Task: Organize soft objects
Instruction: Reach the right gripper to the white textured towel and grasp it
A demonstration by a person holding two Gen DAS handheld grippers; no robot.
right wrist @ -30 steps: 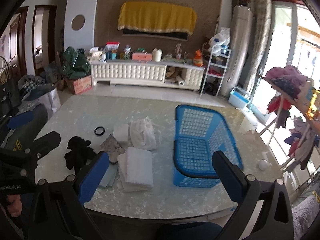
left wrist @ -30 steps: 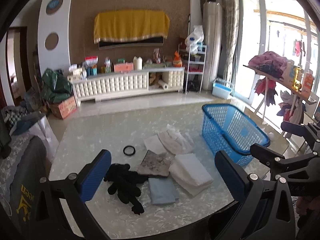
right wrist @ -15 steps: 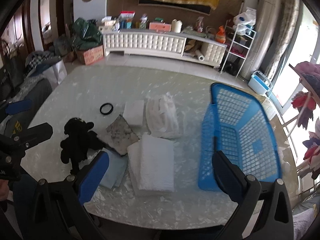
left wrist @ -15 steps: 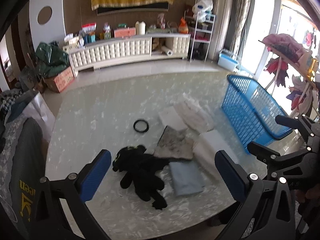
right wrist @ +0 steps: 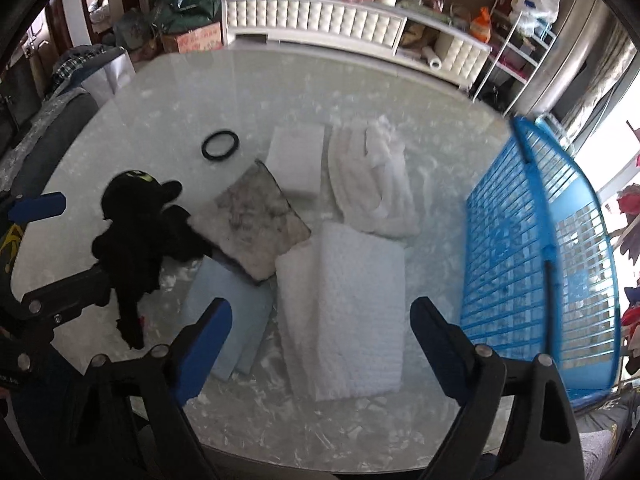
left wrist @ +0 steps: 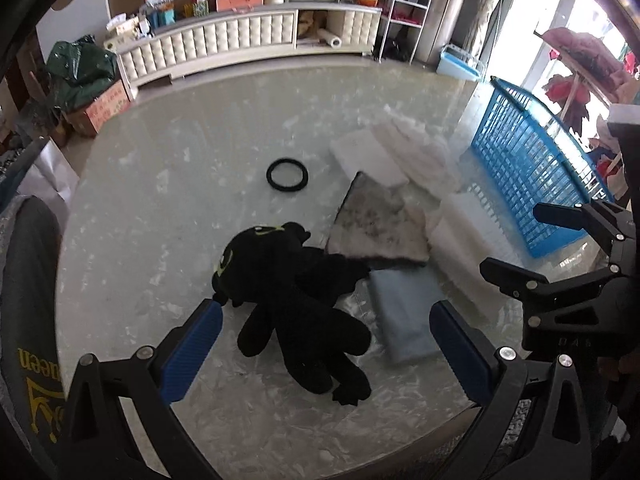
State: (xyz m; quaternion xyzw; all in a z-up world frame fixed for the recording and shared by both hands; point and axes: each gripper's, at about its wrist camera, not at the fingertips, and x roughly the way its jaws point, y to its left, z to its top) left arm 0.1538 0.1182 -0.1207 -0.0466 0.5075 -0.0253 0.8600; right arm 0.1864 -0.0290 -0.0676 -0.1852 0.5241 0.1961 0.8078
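One round, pale marbled glass table (left wrist: pixel 160 184) carries seven loose things and one container. Toward its left edge lies one black plush dragon toy with green eye markings (left wrist: pixel 296 292), sprawled flat, one wing overlapping the near corner of one mottled grey square cushion (left wrist: pixel 376 224). Just beyond the toy, apart from it, sits one black rubber ring (left wrist: pixel 287 175). One folded pale blue cloth (left wrist: pixel 404 316) lies near the table's front edge, touching the toy's side and tucked under the cushion's near edge. One flat white foam rectangle (right wrist: pixel 296 160) lies past the cushion, which overlaps its near corner. Beside it sits one rumpled white fabric bundle (right wrist: pixel 372 184), and nearer the front edge one thick folded white quilted towel (right wrist: pixel 348 312). That makes six soft items in all, none of them in the container. One blue plastic lattice basket (right wrist: pixel 532 264) stands at the table's right edge, well apart from the toy and near the towel.

The left gripper (left wrist: pixel 326 346) hovers over the toy with its two blue-padded fingers spread wide, one at each side of the toy's body, holding nothing. The right gripper (right wrist: pixel 320 342) hangs above the front end of the towel, its two blue-padded fingers likewise spread apart and holding nothing.
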